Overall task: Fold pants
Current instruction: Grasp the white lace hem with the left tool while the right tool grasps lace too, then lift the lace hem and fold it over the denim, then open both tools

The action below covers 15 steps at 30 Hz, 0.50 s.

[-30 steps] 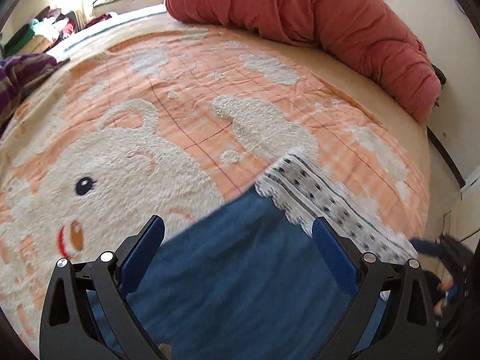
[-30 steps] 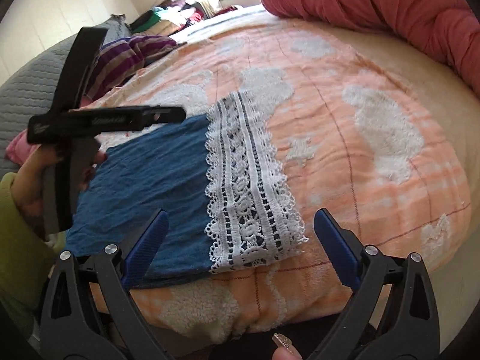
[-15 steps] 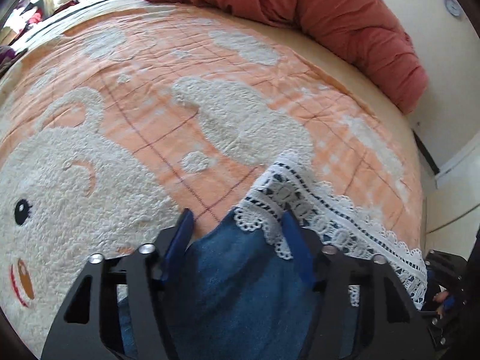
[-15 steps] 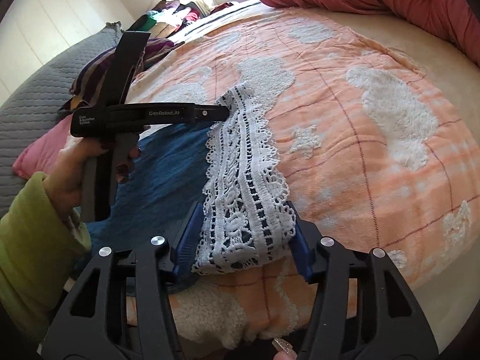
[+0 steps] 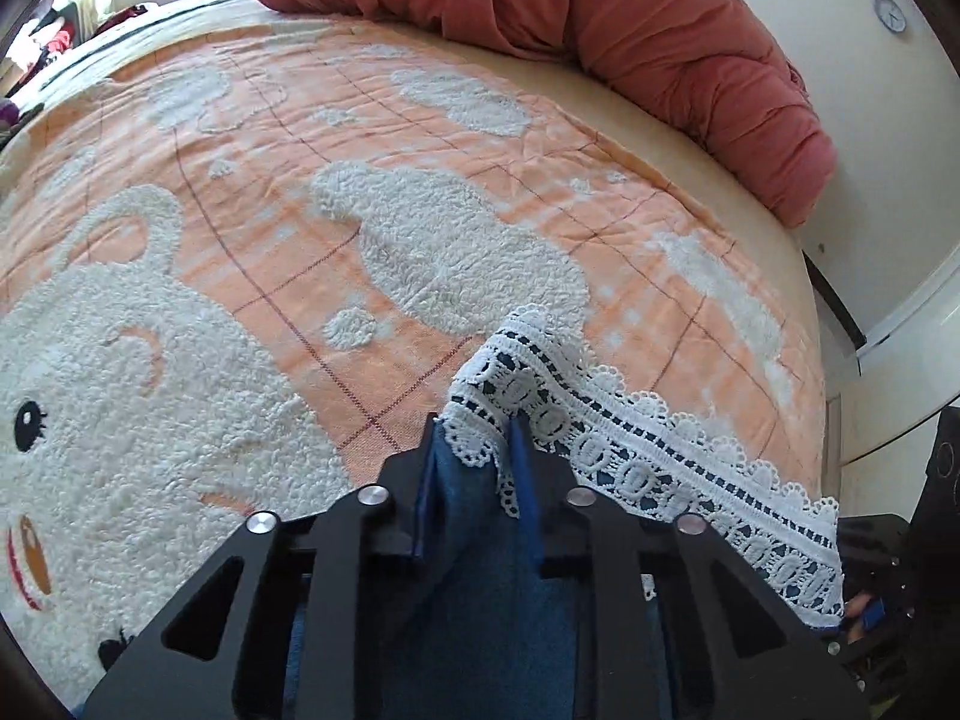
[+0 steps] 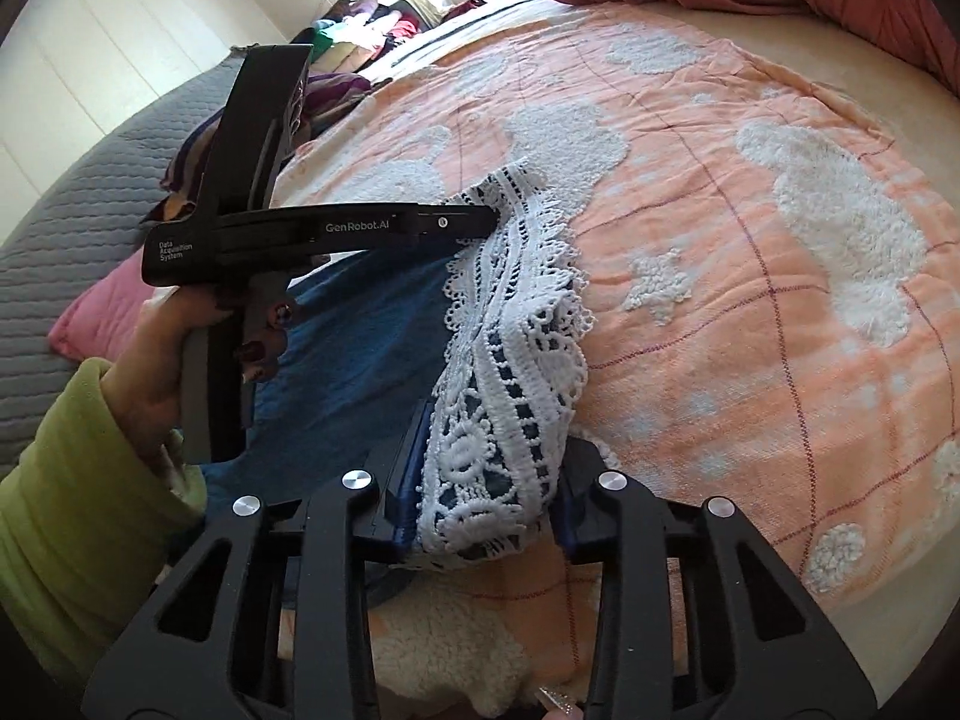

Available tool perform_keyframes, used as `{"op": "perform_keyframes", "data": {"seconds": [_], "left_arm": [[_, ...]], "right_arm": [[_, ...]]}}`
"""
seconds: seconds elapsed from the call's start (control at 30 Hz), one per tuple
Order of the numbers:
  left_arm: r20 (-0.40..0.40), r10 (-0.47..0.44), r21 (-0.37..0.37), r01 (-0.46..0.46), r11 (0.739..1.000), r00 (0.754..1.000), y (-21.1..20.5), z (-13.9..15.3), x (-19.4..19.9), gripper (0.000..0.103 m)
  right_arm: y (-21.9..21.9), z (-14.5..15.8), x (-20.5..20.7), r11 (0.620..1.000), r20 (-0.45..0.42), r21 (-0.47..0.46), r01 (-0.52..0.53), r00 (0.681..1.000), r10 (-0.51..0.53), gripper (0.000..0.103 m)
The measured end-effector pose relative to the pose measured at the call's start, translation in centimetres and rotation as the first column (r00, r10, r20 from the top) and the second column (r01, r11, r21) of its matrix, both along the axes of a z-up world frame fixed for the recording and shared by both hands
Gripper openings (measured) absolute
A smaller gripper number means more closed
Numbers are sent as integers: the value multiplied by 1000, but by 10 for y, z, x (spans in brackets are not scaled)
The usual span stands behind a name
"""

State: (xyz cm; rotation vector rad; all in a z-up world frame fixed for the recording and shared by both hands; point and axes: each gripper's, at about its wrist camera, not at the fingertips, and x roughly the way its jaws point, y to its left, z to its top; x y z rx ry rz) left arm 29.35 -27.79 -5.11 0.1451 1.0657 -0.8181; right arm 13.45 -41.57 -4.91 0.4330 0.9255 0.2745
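Blue pants (image 6: 360, 348) with a white lace hem (image 6: 516, 312) lie on the orange blanket (image 6: 720, 300). In the left wrist view my left gripper (image 5: 474, 438) is closing its jaws on the hem's far corner. Blue cloth (image 5: 480, 600) and lace (image 5: 660, 462) sit pinched between its pads. The right wrist view shows that left gripper (image 6: 492, 219) from the side, held by a hand in a green sleeve (image 6: 72, 480). My right gripper (image 6: 489, 480) is closing its jaws on the hem's near end, with the lace bunched up between its pads.
A rolled red duvet (image 5: 600, 18) runs along the bed's far side. A grey quilted cushion (image 6: 72, 210), a pink pillow (image 6: 102, 312) and striped clothes (image 6: 330, 96) lie left of the pants. The bed's edge (image 5: 804, 300) drops off at the right.
Both grippers went from wide open to closed on the lace hem. The left one moved forward and down to the hem's corner. The lace has bunched and lifted between the two grips.
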Motion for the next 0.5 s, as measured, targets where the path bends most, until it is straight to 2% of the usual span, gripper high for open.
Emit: {"op": "perform_keyframes", "data": {"seconds": [0.1,0.17,0.23,0.3,0.33,0.4,0.5], "left_arm": [[0,15,-59,-15,998,1000,12,12,0,16],[10,29,-104,-28,994,1000,23,25,-2,16],[23,44,-156,-40,987,999,39,41,-5,16],[31,55,-199,-47,979,998,57,56,-10,16],[40,57,-210,-48,976,998,64,63,-13,16],[63,65,-234,-49,971,996,81,76,-19,16],[81,101,-252,-78,965,992,112,88,-30,16]], "right_arm": [[-1,3,-2,999,30,44,-19,999,17,20],[1,9,-7,994,90,92,-66,994,58,20],[11,19,-12,991,154,78,-111,983,98,20],[25,29,-19,989,205,28,-148,969,139,20],[37,40,-26,985,251,-34,-170,952,173,20],[57,55,-34,972,317,-101,-211,920,233,20],[96,68,-34,943,337,-146,-300,881,332,20]]}}
